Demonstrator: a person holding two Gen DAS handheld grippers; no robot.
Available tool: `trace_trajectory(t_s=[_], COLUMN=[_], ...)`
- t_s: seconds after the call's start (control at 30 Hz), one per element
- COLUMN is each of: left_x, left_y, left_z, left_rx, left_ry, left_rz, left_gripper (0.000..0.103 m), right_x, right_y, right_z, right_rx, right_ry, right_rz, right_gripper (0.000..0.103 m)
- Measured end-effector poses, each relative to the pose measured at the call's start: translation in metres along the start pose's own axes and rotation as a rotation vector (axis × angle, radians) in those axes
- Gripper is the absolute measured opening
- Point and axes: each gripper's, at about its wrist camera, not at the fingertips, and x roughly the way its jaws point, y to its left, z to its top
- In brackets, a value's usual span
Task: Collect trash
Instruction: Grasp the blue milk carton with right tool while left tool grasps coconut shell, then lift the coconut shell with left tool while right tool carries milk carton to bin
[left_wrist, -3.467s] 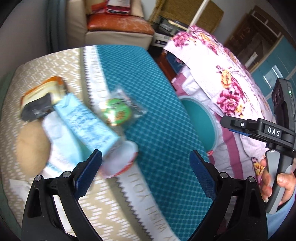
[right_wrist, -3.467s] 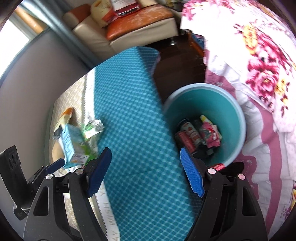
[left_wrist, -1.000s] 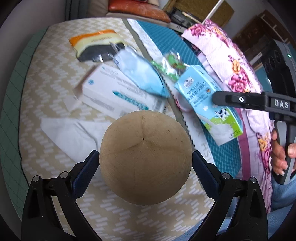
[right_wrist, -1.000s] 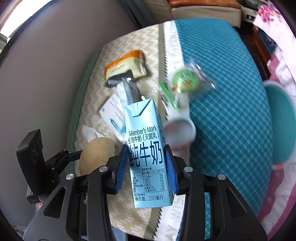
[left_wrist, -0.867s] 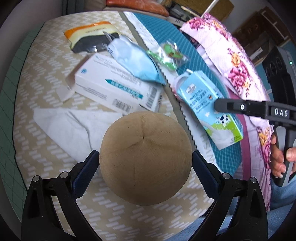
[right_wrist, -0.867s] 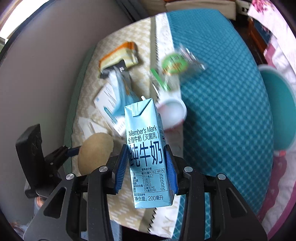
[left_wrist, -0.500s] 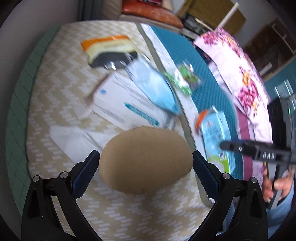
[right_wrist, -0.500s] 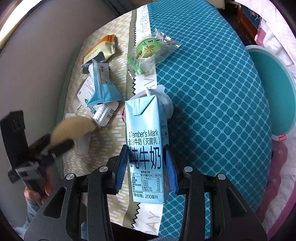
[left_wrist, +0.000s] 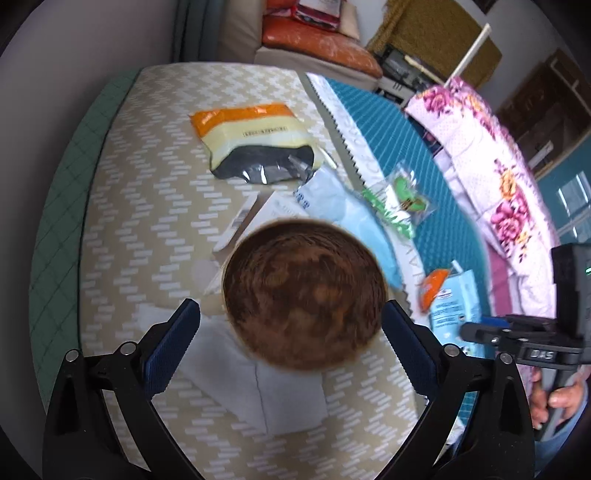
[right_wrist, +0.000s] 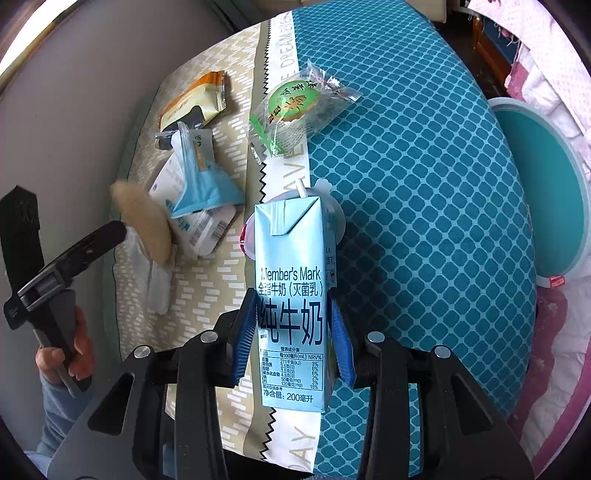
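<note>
One milk carton (right_wrist: 291, 240) is sitting clamped by its lower half between the part-closed pads of the right gripper (right_wrist: 291, 301), long axis running along the fingers, while the teal bin (right_wrist: 535, 184) is lying off to its right, beyond the blue cloth (right_wrist: 424, 166), nearer this hand.

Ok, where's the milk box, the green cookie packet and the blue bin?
milk carton (right_wrist: 291, 295), right wrist view, printed front face.
green cookie packet (right_wrist: 293, 99), right wrist view, round green label.
teal bin (right_wrist: 535, 173), right wrist view, inner wall.
</note>
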Motion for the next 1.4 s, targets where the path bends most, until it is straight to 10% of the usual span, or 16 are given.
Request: trace_trajectory(t_s=[0.3, 0.77, 1.4], left_x=[0.013, 0.014, -0.007], left_y=[0.021, -0.004, -0.050], left_z=[-0.010, -0.018, -0.025], left_rx=[-0.030, 0.061, 0.154], left_ry=[0.021, -0.004, 0.001], left_rz=[0.003, 0.175, 0.182], left_gripper=[0.090, 0.016, 0.012], right_x=[0.005, 0.013, -0.057], right_y=[0.004, -0.002, -0.019], right_z=[0.004, -0.004, 0.002], right_rx=[-0.015, 0.003, 0.031], right_ry=[0.002, -0.003, -0.180], right_rz=[-0.037, -0.045, 0.069], right_gripper=[0.038, 0.039, 0.035])
